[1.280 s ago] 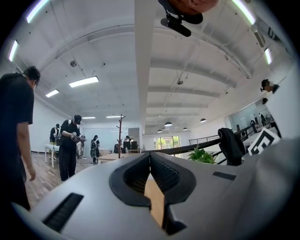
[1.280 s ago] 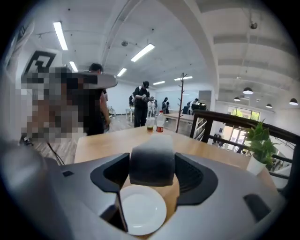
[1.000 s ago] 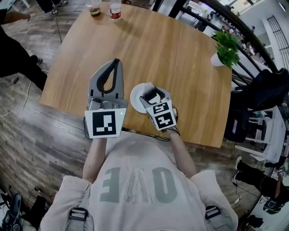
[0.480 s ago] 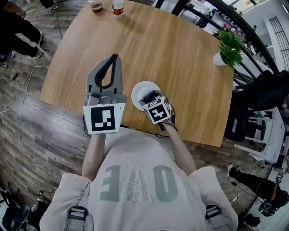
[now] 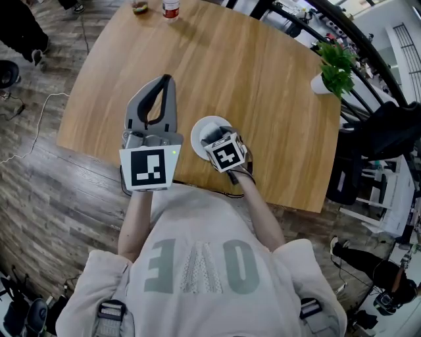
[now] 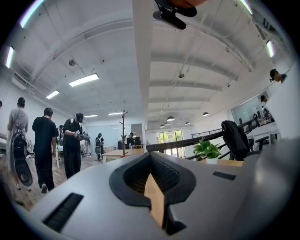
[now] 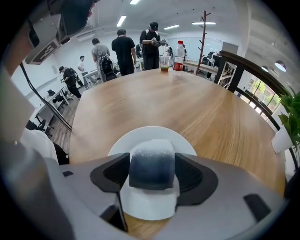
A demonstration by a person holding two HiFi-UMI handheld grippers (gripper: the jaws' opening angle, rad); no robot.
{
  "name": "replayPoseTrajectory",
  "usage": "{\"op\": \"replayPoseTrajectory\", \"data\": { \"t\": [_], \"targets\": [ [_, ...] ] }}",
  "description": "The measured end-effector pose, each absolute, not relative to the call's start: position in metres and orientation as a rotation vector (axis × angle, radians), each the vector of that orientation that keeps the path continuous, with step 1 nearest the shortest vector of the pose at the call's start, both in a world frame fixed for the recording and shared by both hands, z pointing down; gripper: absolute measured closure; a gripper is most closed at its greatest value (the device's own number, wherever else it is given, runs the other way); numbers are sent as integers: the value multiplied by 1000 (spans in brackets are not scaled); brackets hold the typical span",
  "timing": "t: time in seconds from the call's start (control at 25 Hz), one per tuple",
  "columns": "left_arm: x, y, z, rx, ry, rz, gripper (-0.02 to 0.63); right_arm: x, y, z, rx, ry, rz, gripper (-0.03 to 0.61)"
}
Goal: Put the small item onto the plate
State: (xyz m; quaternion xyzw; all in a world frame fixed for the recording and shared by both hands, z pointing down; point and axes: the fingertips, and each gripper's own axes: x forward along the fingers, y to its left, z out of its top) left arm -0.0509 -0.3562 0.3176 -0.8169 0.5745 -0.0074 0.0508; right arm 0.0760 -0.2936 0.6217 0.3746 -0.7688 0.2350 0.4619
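The small item (image 7: 152, 165) is a rounded block, dark blue-grey fading to white on top. My right gripper (image 7: 152, 174) is shut on it, one black pad on each side. It hangs just over the near part of the round white plate (image 7: 125, 139); whether it touches I cannot tell. In the head view the plate (image 5: 200, 130) lies near the table's front edge, and the right gripper (image 5: 214, 137) covers its near half. My left gripper (image 5: 166, 80) is held above the table left of the plate, jaws together with nothing between them.
The round wooden table (image 5: 250, 72) carries a red-capped bottle (image 5: 170, 9) and a cup (image 5: 139, 6) at its far edge, and a potted plant (image 5: 332, 66) at the right. Several people (image 7: 124, 51) stand beyond the far side. A black railing runs along the right.
My right gripper has tipped over and shifted slightly toward the plate's middle with the item still held. The left gripper has hardly moved.
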Motion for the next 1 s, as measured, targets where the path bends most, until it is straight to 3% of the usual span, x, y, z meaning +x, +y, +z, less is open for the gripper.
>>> {"op": "replayPoseTrajectory", "data": {
  "t": [0.68,1.0],
  "targets": [
    [-51,-354,320,-2497,1742,-26,604,75,-291,622,962,-1932,527,262],
    [-57,-355,312,-2480,1728,-16,604,68,-313,553,1167,-2170,567,236]
  ]
}}
